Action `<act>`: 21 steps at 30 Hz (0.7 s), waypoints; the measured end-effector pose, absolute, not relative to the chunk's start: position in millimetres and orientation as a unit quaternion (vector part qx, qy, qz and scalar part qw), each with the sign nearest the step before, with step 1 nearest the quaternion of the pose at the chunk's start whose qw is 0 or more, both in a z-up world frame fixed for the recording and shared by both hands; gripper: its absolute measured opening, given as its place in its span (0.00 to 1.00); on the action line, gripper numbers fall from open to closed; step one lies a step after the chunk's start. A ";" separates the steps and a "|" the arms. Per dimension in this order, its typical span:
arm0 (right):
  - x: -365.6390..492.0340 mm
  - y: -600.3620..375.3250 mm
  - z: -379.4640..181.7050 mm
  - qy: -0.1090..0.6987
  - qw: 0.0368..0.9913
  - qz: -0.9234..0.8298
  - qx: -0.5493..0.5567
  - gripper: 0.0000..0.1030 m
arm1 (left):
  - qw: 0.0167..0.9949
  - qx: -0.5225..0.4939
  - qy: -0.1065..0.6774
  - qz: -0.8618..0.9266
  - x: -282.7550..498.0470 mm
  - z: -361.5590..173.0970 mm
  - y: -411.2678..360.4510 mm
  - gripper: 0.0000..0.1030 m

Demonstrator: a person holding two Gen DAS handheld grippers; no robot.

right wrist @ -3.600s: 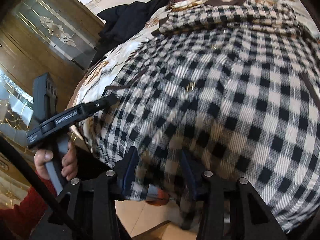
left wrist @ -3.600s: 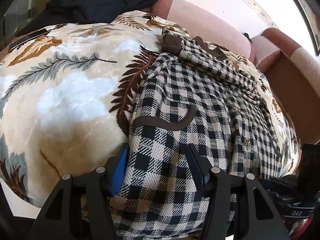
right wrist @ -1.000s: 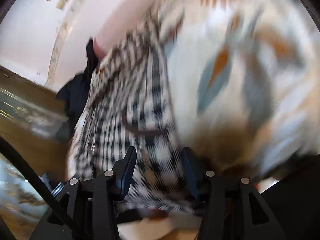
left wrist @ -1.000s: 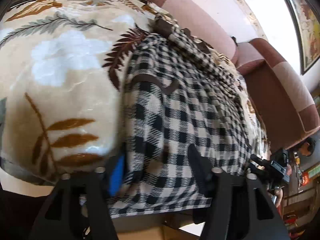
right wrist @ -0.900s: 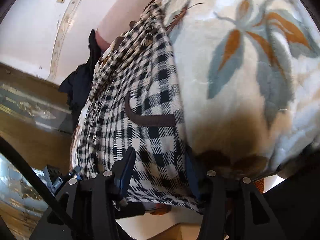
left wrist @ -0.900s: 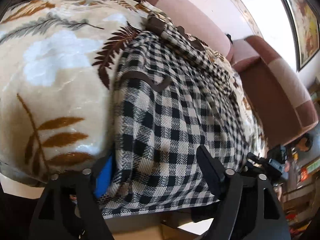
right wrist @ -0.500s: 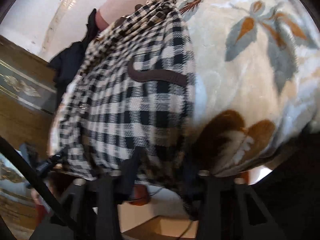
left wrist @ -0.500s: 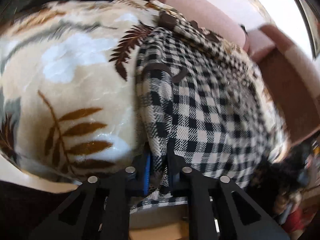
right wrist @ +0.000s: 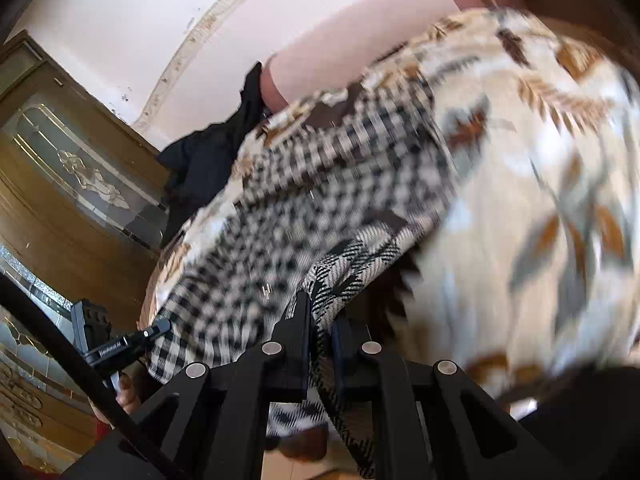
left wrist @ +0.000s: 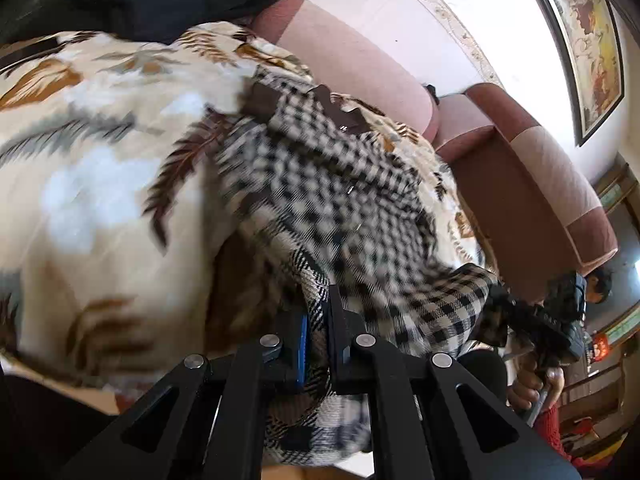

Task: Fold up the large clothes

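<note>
A black-and-white checked shirt [left wrist: 352, 184] lies on a leaf-patterned blanket [left wrist: 100, 184] over a sofa, collar at the far end. My left gripper [left wrist: 322, 300] is shut on the shirt's near hem at its left corner, which hangs lifted off the blanket. In the right wrist view the same shirt [right wrist: 320, 184] rises from the blanket [right wrist: 520, 200]. My right gripper [right wrist: 320, 308] has the hem's right corner between its jaws, which are closing, pads pressing the cloth. Each view shows the other gripper at the opposite corner: right gripper [left wrist: 516, 312], left gripper [right wrist: 160, 326].
A black garment [left wrist: 152, 0] is heaped at the blanket's far left. The pink sofa back [left wrist: 360, 60] and brown armrest [left wrist: 540, 184] bound the far and right sides. A wooden glass-fronted cabinet [right wrist: 60, 180] stands to the left. A hand [left wrist: 524, 384] holds the right gripper.
Both grippers went from open around the hem to closed on it. Both then rose, lifting the shirt's lower edge off the blanket and bunching the cloth.
</note>
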State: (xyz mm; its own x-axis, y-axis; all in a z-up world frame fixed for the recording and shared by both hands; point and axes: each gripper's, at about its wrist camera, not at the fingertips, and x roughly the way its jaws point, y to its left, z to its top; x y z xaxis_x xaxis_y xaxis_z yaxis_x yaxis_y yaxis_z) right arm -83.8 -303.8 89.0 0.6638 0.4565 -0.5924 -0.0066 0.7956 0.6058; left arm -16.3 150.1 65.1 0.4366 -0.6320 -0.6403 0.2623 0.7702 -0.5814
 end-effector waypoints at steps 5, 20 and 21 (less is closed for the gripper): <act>-23.7 -302.4 119.7 0.363 0.889 0.116 0.254 0.10 | 0.839 -0.205 0.432 -0.260 50.1 88.6 133.1 0.07; 176.8 -369.1 57.1 0.400 0.862 -0.016 0.312 0.10 | 0.860 -0.191 0.447 -0.157 258.7 61.3 96.5 0.07; 183.8 -375.2 49.1 0.404 0.855 -0.017 0.324 0.10 | 0.858 -0.192 0.450 -0.156 266.3 56.3 95.9 0.07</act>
